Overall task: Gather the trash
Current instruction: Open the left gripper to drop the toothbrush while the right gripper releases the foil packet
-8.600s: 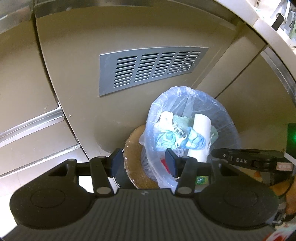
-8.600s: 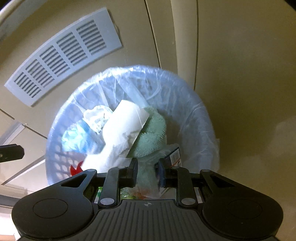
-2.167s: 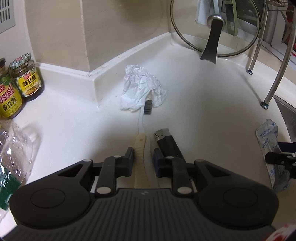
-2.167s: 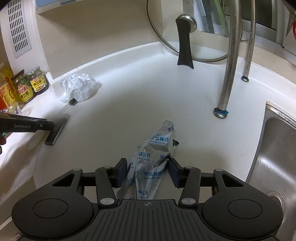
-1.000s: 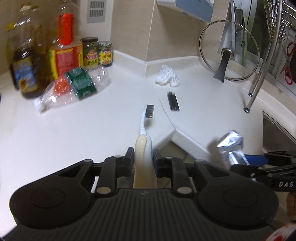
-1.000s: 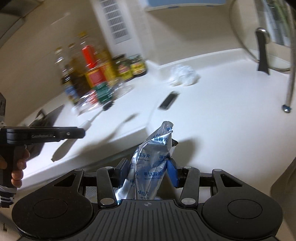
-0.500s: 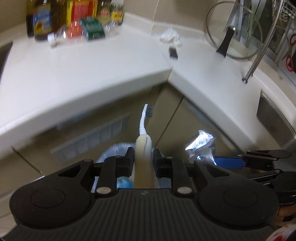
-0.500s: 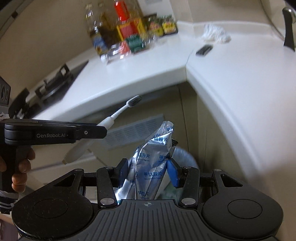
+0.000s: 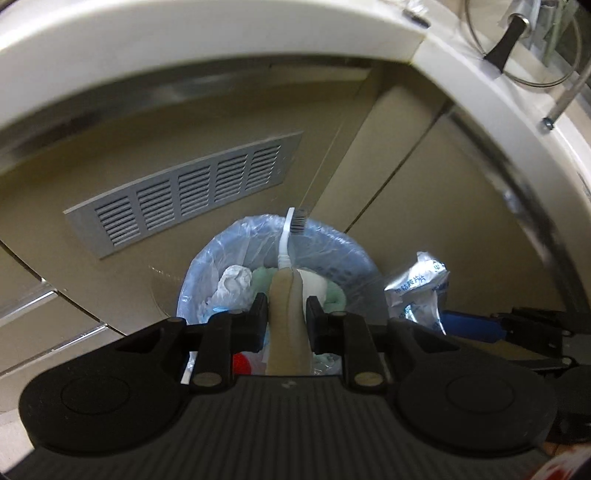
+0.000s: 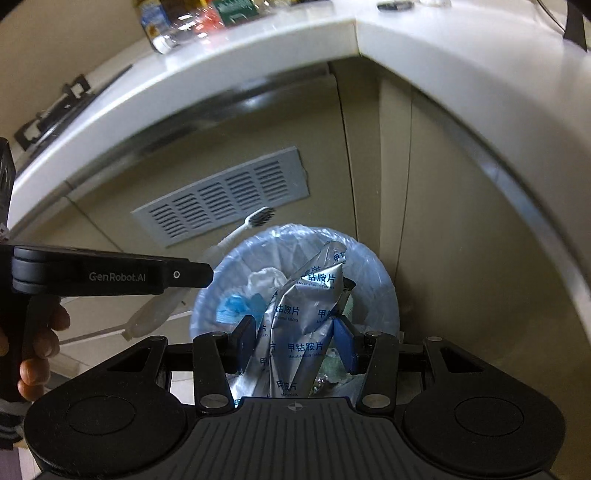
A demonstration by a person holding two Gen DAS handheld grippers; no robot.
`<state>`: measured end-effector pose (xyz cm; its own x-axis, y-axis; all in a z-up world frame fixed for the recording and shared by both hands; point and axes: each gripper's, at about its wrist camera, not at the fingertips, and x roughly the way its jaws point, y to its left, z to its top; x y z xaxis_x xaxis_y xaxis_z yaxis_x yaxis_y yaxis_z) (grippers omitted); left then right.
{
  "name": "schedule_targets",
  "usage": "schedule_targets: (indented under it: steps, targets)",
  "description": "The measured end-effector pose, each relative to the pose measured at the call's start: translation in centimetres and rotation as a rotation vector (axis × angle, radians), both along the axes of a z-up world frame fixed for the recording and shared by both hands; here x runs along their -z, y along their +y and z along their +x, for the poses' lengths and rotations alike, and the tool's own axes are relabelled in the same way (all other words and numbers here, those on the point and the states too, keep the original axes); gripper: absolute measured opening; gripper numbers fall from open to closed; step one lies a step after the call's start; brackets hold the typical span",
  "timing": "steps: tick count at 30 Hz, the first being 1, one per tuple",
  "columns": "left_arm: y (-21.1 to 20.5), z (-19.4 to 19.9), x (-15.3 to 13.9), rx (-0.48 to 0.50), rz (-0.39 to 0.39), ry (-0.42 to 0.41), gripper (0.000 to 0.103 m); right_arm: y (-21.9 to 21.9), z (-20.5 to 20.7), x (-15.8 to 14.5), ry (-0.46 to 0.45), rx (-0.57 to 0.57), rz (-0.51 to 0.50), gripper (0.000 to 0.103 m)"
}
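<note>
My left gripper (image 9: 283,314) is shut on the beige handle of a toothbrush (image 9: 286,295), whose white neck and dark bristles point up over the far rim of the trash bin (image 9: 340,254). The bin is a white basket with a clear blue liner, holding paper, a green cloth and blue wrappers. My right gripper (image 10: 295,332) is shut on a crumpled silver medicine pouch (image 10: 303,317) with blue print, held above the same trash bin (image 10: 384,291). In the right wrist view the left gripper (image 10: 192,275) reaches in from the left with the toothbrush (image 10: 236,232) sticking out beyond it.
The bin stands on the floor against beige cabinet doors with a grey vent grille (image 9: 184,195). A white countertop edge (image 9: 221,33) overhangs above. Bottles (image 10: 173,22) and a black lighter (image 10: 393,5) lie on the counter. A glass lid (image 9: 517,40) leans at the right.
Both grippers have come down from counter height to just above the bin, still holding the toothbrush and the pouch. The counter has slid up to the top of both views.
</note>
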<state>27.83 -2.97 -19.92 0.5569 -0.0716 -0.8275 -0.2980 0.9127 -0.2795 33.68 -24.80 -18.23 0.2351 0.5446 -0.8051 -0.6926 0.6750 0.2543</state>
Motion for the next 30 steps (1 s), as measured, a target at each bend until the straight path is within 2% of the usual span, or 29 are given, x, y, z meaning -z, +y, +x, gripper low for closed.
schedule_targets:
  steps: [13, 21, 30]
  targets:
    - [1.1, 2.1, 4.5, -0.058, -0.096, 0.033, 0.02, 1.2, 1.3, 3.2, -0.008, 0.045, -0.031, 0.047]
    - [1.1, 1.3, 4.2, -0.021, -0.035, 0.055, 0.02, 1.5, 1.1, 4.0, -0.015, 0.068, -0.06, 0.047]
    - [1.6, -0.1, 4.0, 0.005, -0.018, 0.06, 0.021, 2.5, 1.1, 5.1, -0.039, 0.095, -0.107, 0.047]
